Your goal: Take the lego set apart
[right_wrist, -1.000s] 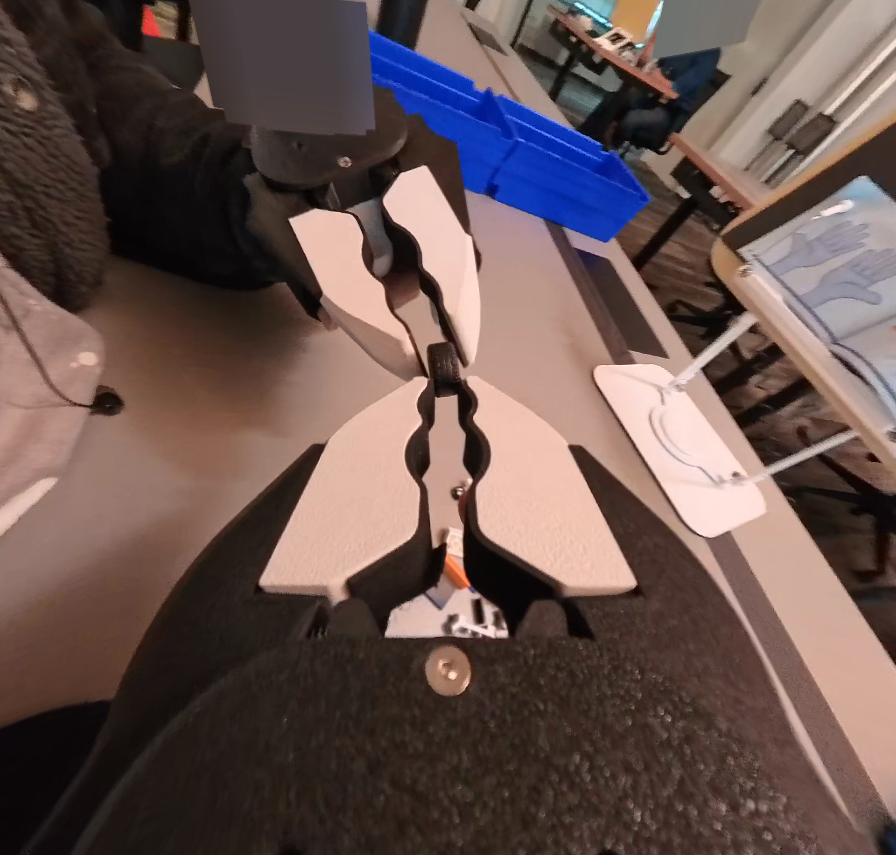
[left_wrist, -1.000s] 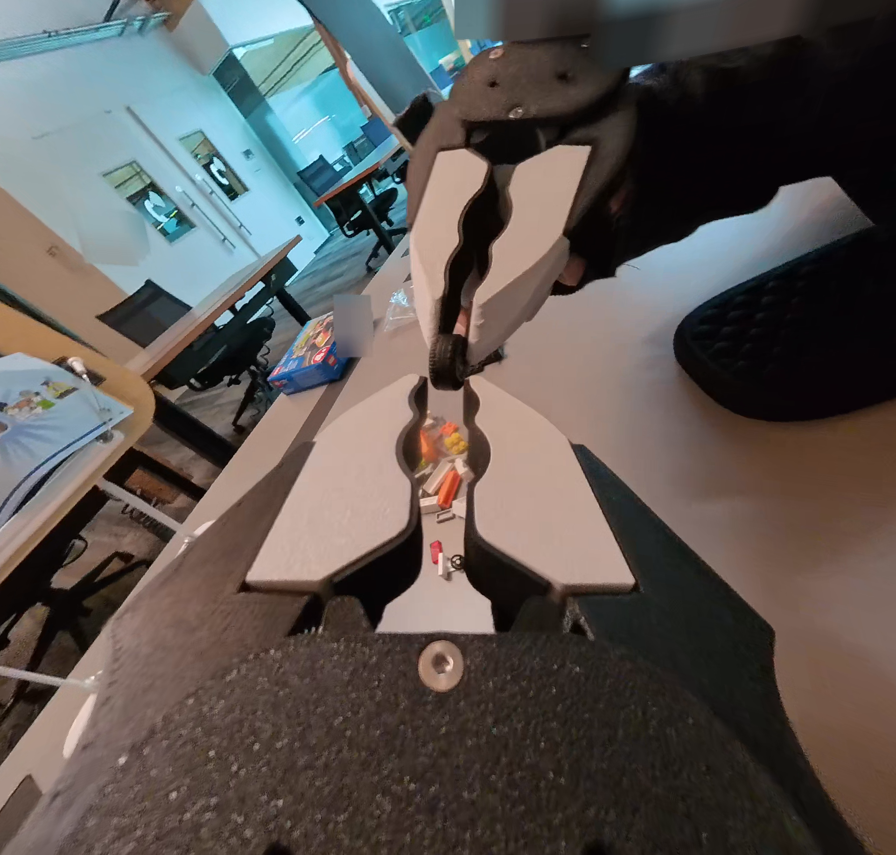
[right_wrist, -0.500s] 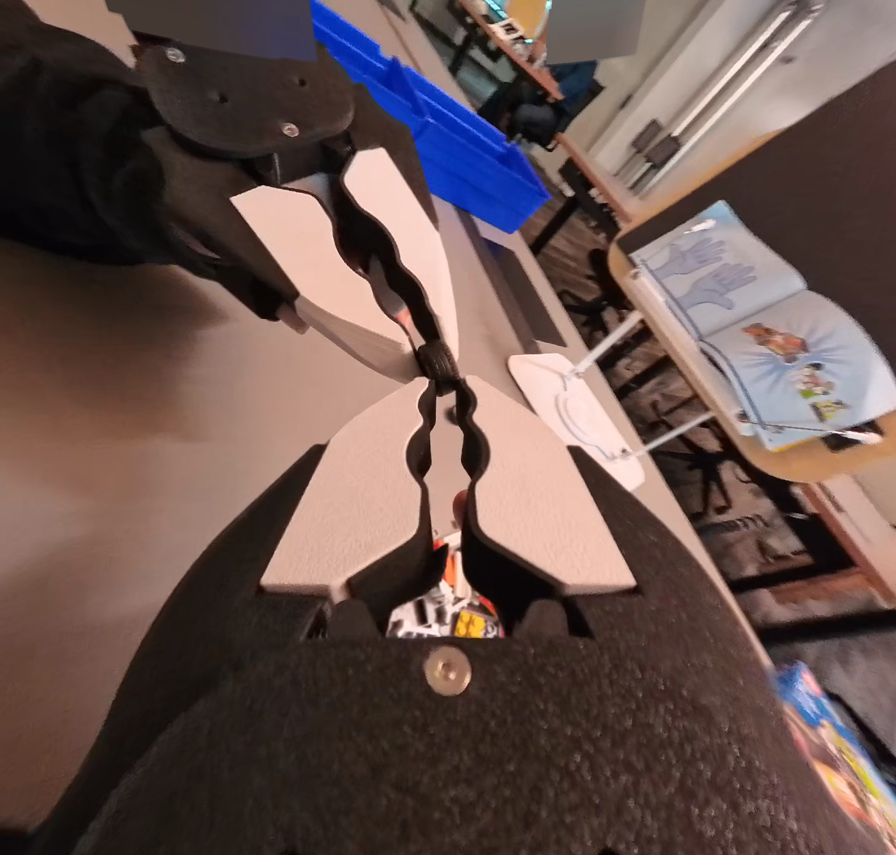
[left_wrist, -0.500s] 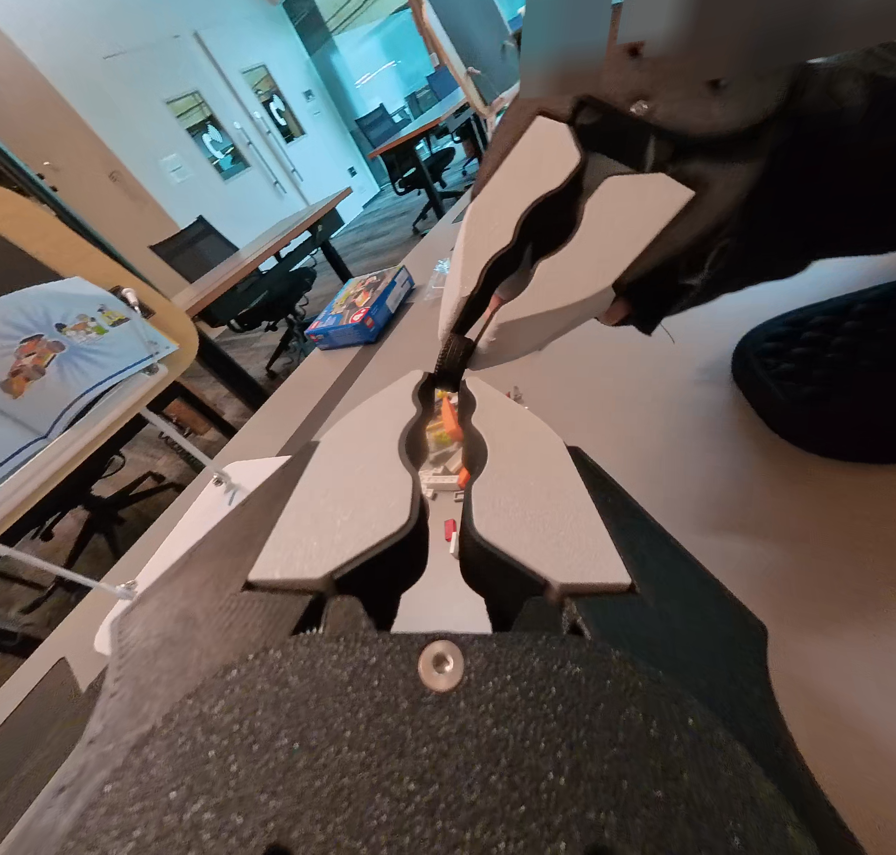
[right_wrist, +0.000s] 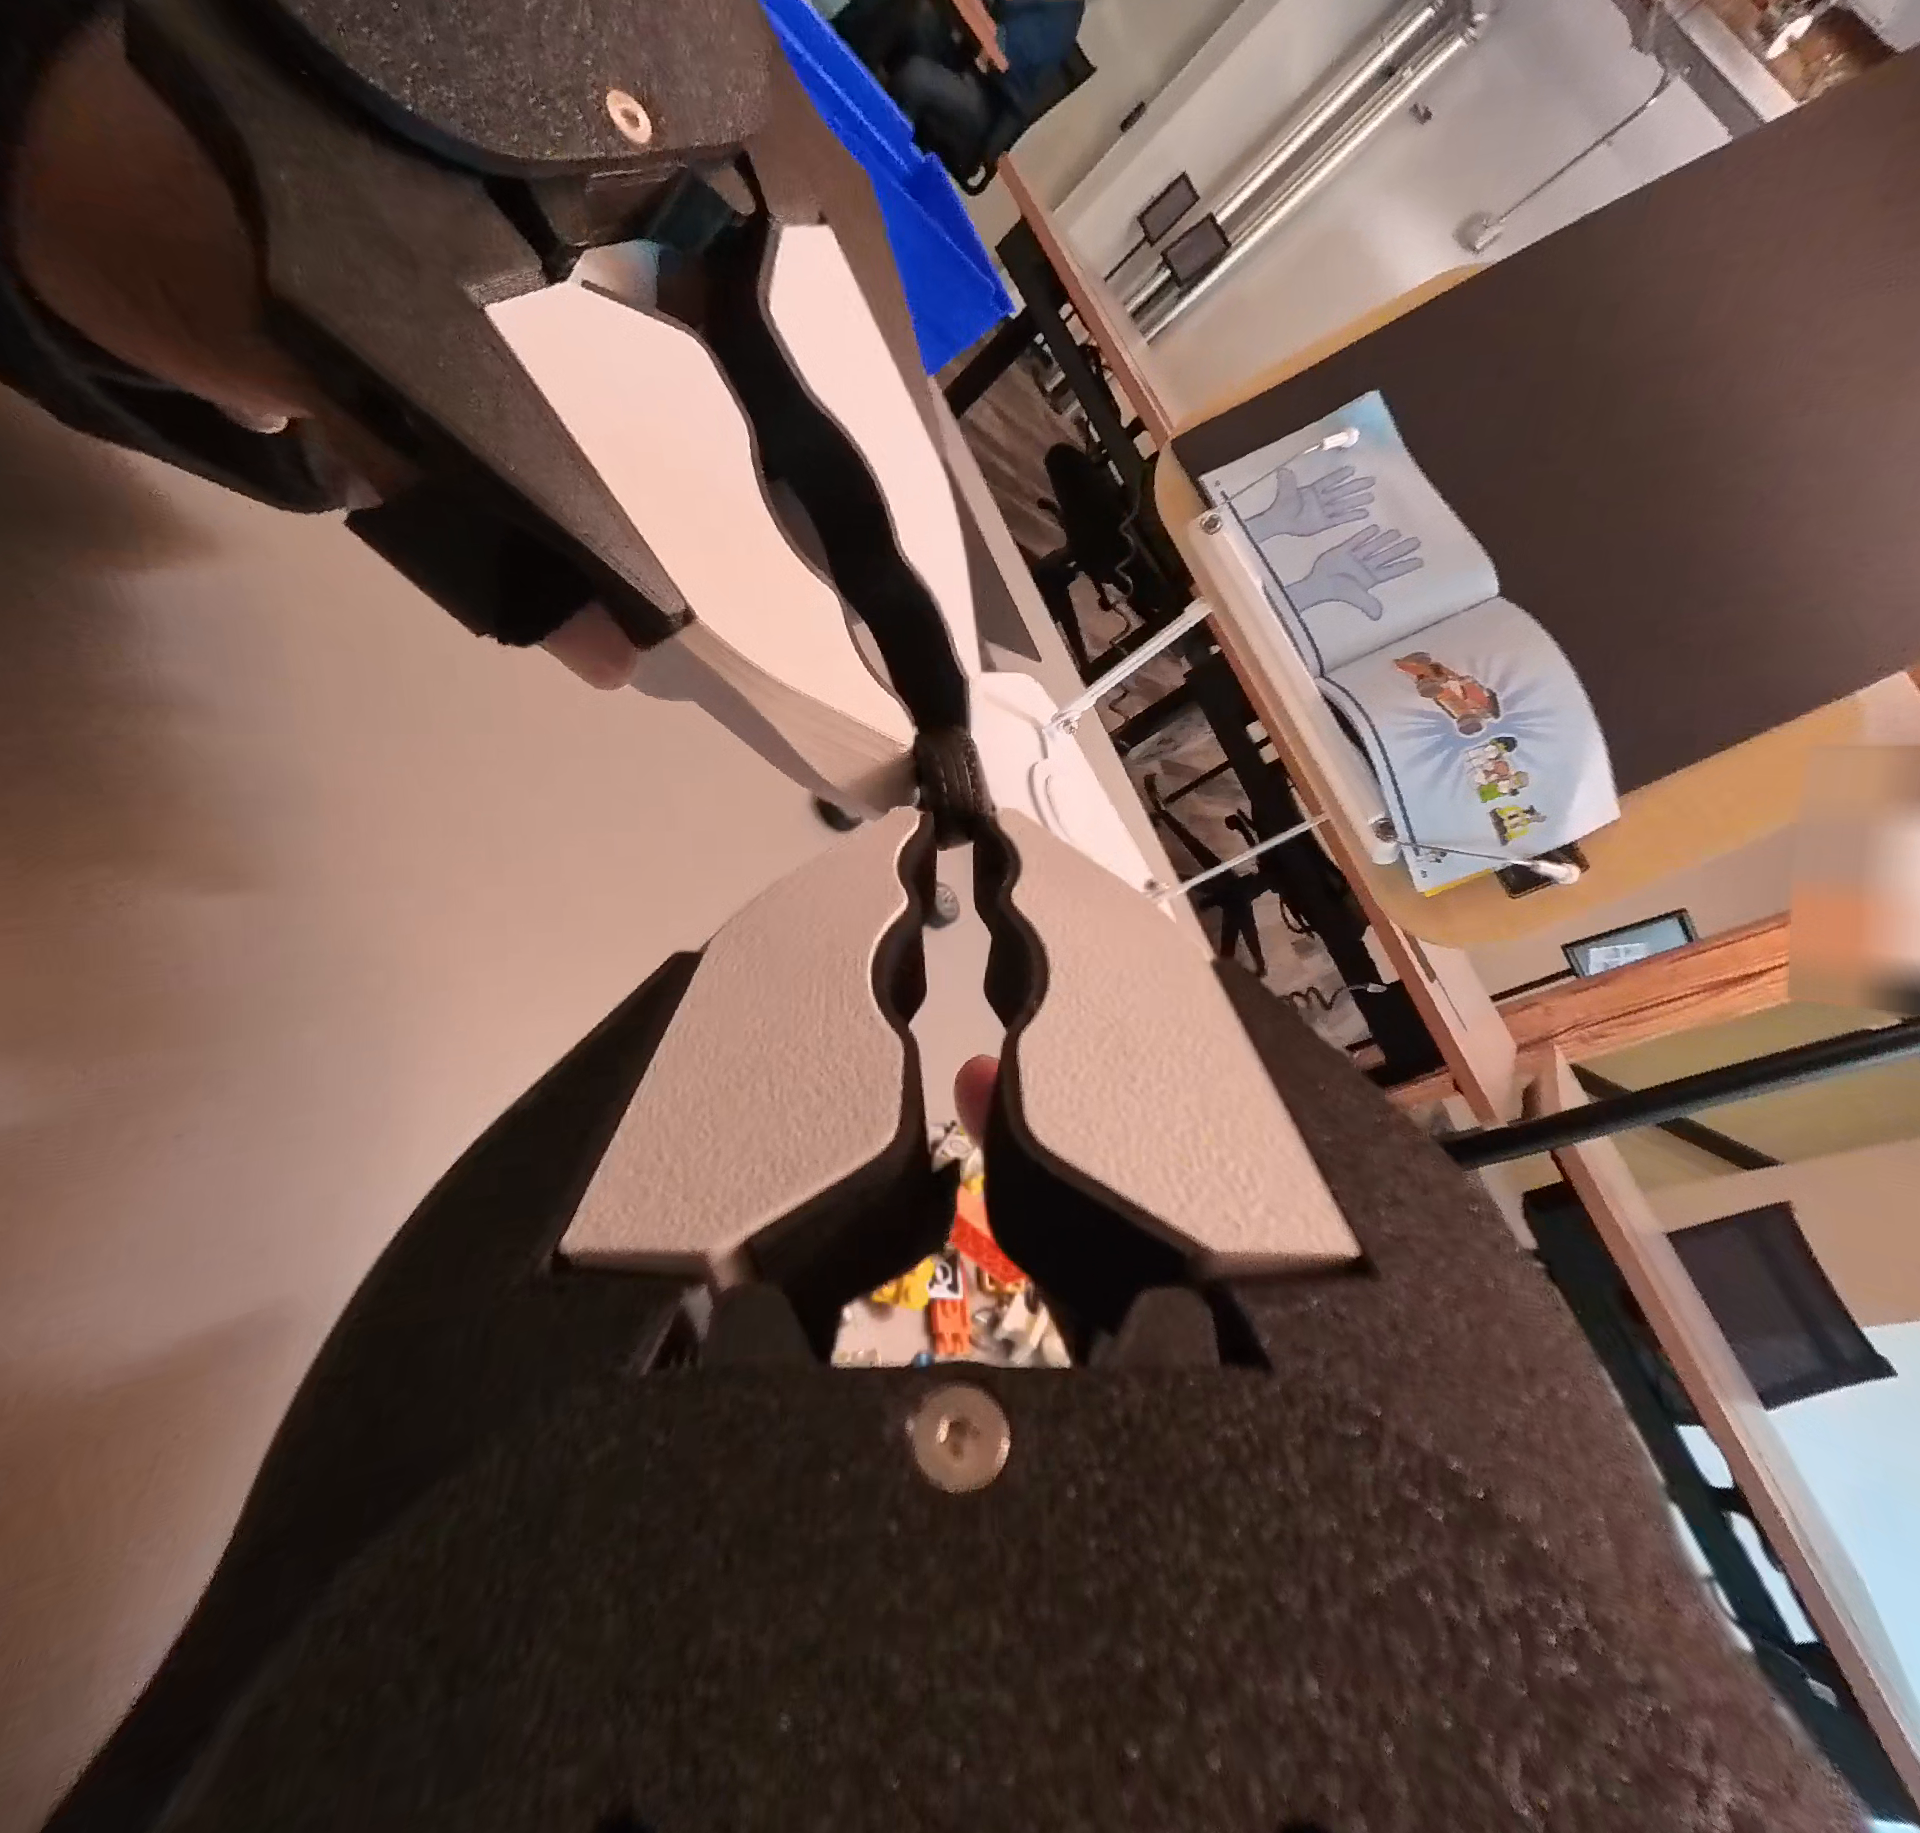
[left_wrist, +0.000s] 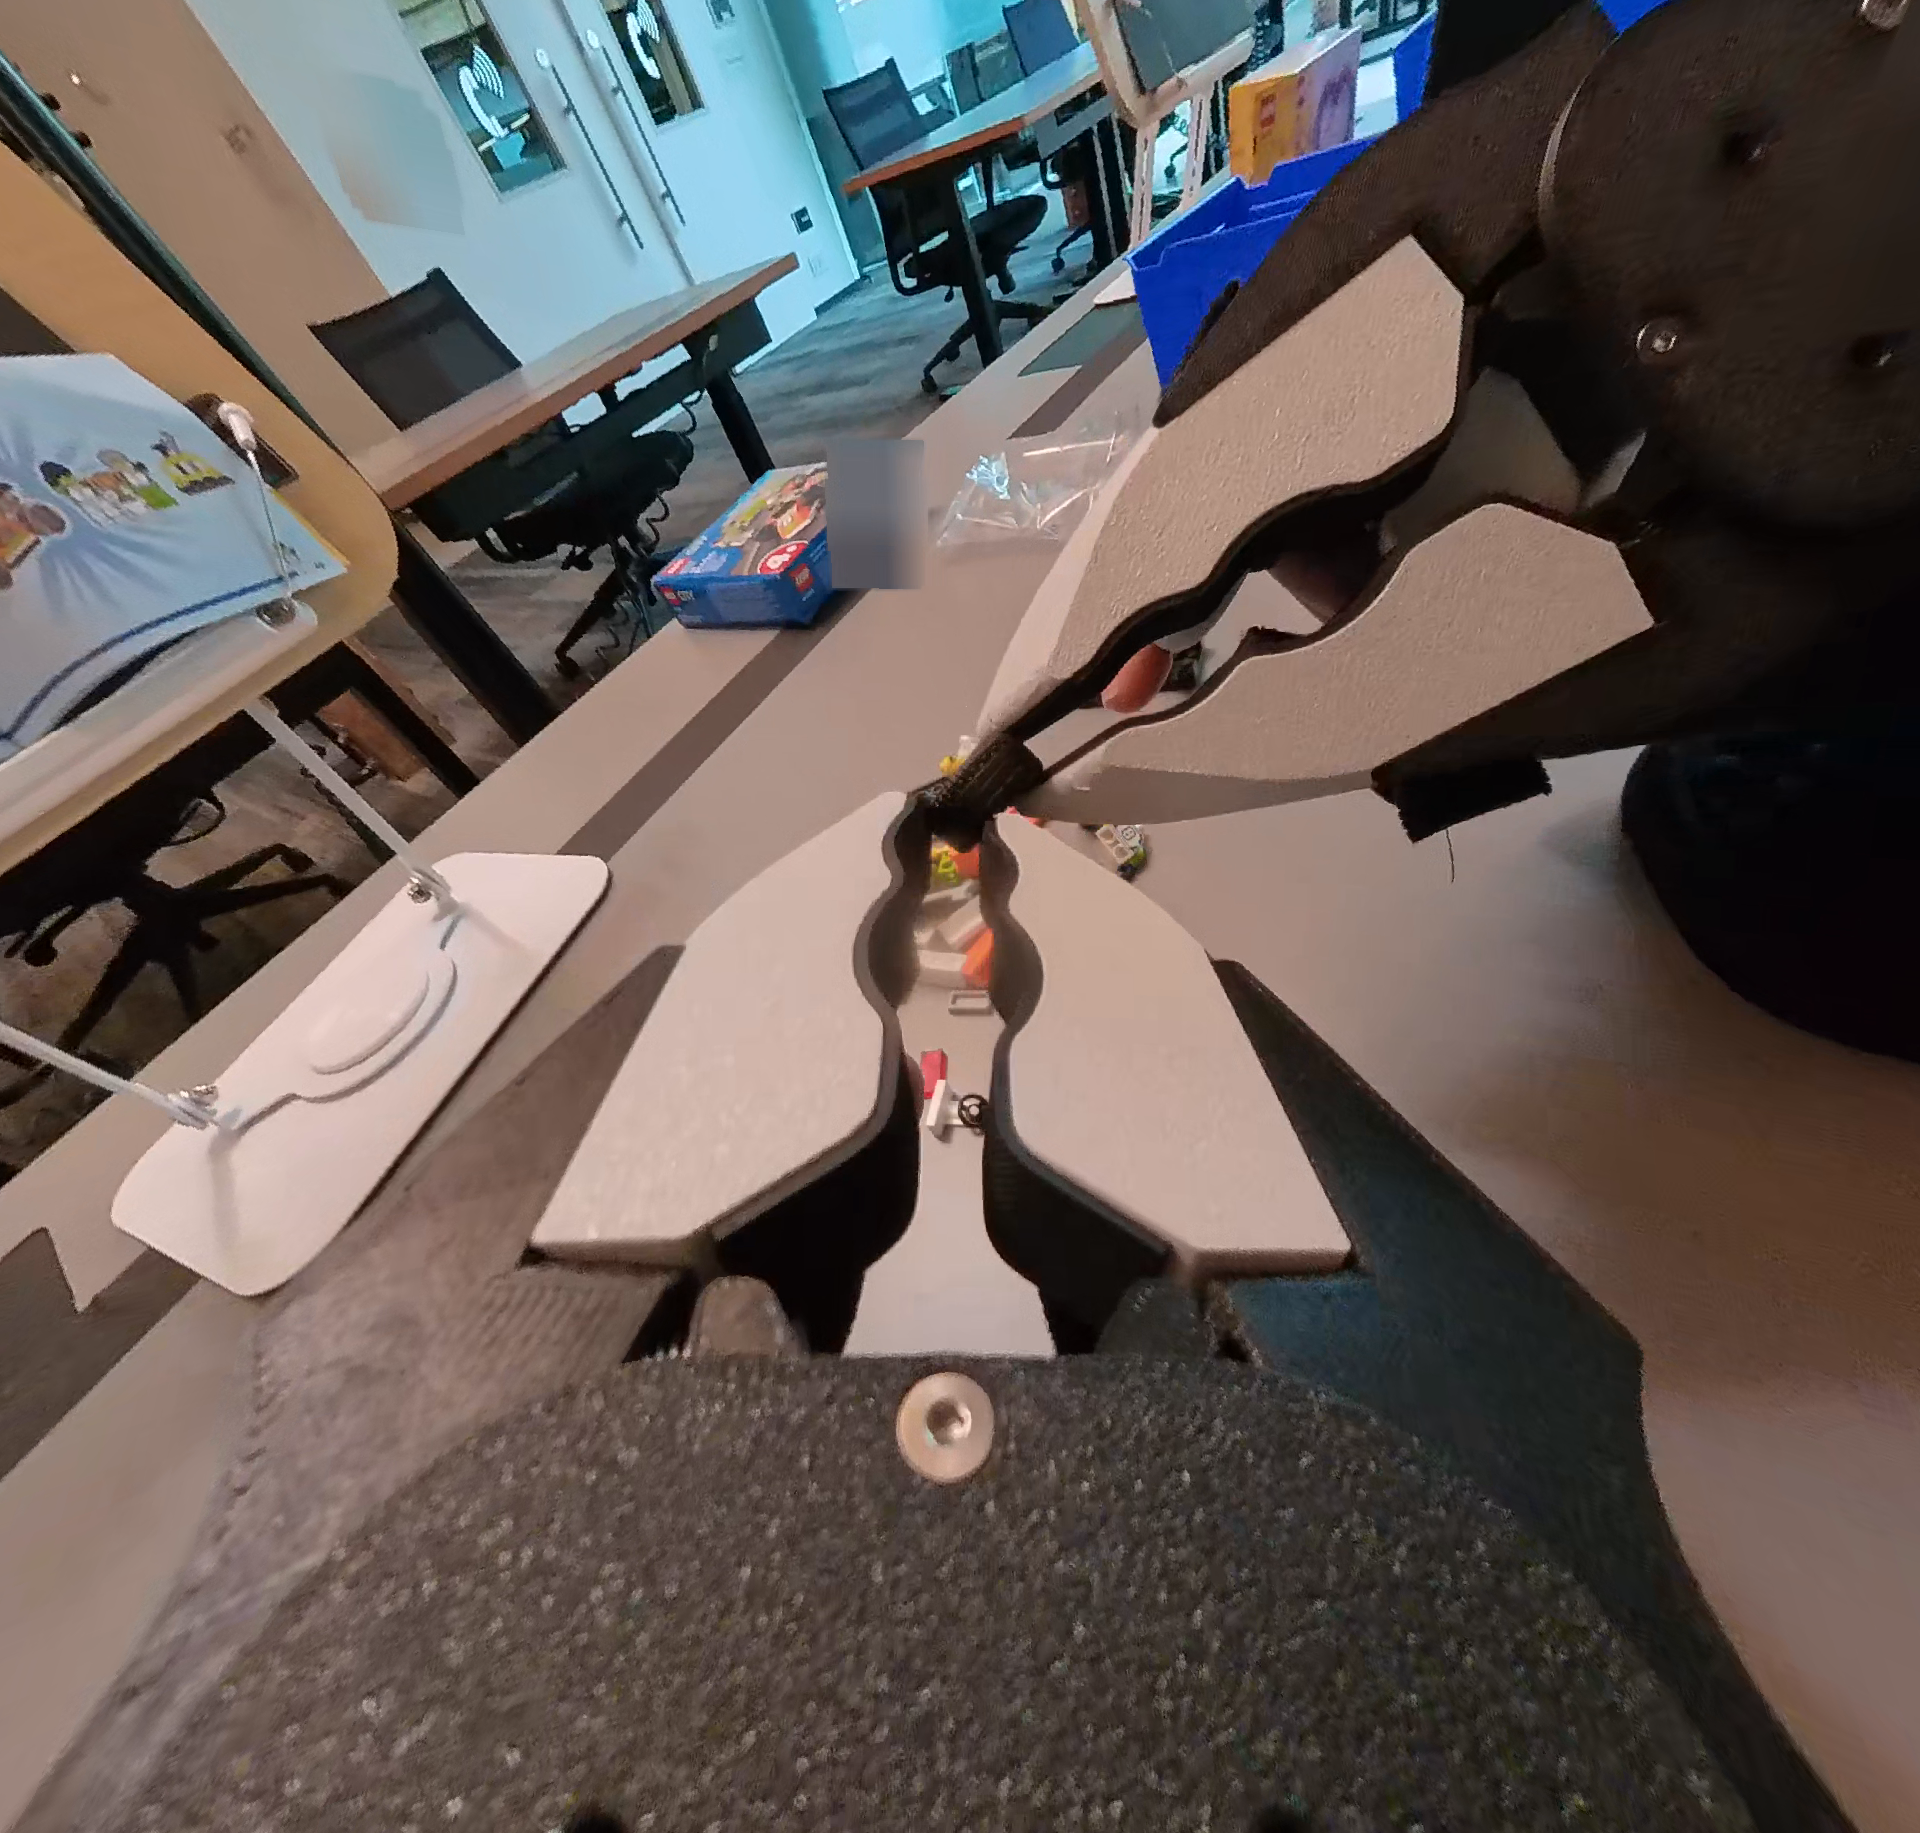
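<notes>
Small black rubber lego tyre (left_wrist: 977,784): pinched tip-to-tip by both clenched tongs, left (left_wrist: 951,827) and right (right_wrist: 948,827), now swung sideways above the surface (left_wrist: 1455,1212), wheel apparently not yet separated.

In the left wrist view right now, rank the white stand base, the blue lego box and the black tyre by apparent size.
1. White stand base, though it lies nearest the camera.
2. Blue lego box, farther off.
3. Black tyre, pinched between both hand-held grippers.
</notes>
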Demonstrator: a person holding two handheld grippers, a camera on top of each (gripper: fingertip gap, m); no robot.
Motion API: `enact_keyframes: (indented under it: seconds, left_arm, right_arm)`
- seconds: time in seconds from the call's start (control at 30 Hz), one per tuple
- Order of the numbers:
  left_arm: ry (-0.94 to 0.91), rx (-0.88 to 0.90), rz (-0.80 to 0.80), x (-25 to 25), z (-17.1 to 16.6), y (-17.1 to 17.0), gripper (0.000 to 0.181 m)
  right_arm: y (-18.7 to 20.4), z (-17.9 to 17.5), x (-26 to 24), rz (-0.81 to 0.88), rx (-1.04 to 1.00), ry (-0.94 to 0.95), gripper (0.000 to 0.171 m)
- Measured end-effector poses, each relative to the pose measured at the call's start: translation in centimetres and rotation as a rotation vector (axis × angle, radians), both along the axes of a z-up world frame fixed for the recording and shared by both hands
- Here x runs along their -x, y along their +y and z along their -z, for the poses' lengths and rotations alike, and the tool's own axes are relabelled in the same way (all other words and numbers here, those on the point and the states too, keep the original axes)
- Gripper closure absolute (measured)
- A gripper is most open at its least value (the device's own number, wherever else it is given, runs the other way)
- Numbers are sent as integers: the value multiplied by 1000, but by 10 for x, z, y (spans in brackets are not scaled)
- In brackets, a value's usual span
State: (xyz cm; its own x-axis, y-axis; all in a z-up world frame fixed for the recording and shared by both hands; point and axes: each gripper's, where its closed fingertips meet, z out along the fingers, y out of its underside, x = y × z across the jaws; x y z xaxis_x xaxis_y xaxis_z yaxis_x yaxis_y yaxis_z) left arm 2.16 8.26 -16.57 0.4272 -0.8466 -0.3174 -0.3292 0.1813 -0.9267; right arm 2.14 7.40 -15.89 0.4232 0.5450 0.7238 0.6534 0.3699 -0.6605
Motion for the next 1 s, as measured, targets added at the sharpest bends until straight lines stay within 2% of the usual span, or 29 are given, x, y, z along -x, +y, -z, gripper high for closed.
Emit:
enact_keyframes:
  seconds: [0.5, 0.7, 0.73, 0.77, 0.8, 0.83, 0.87, 0.9, 0.93, 1.0]
  left_arm:
    - [28, 55, 6, -8, 21, 1, 172]
    - [46, 59, 32, -13, 27, -1, 172]
    - [-5, 39, 62, -17, 19, -5, 181]
    - [-70, 55, 163, -33, 3, -26, 181]
    - [-36, -39, 178, -43, -7, -36, 181]
    - [45, -155, 123, -37, -8, -31, 181]
    - [68, -160, 52, -20, -2, -15, 181]
    - [34, -57, 0, 2, 5, 4, 181]
    - [-30, 41, -34, 20, 5, 18, 181]
    - [-73, 45, -45, 29, -7, 28, 181]
  right_arm:
    - [-4, 24, -4, -48, 214, -25, 165]
    - [-10, 33, -5, -101, 269, -94, 167]
    - [-23, 37, 4, -189, 321, -92, 168]
    - [-61, 49, 30, -394, 437, -99, 171]
    - [-83, 75, 49, -474, 413, -227, 171]
    - [-72, 85, 51, -429, 201, -344, 171]
    - [-46, 75, 34, -355, 157, -330, 171]
    - [-36, 53, 13, -333, 316, -216, 171]
    - [-39, 33, 2, -355, 366, -151, 171]
    - [-44, 30, -8, -337, 280, -232, 171]
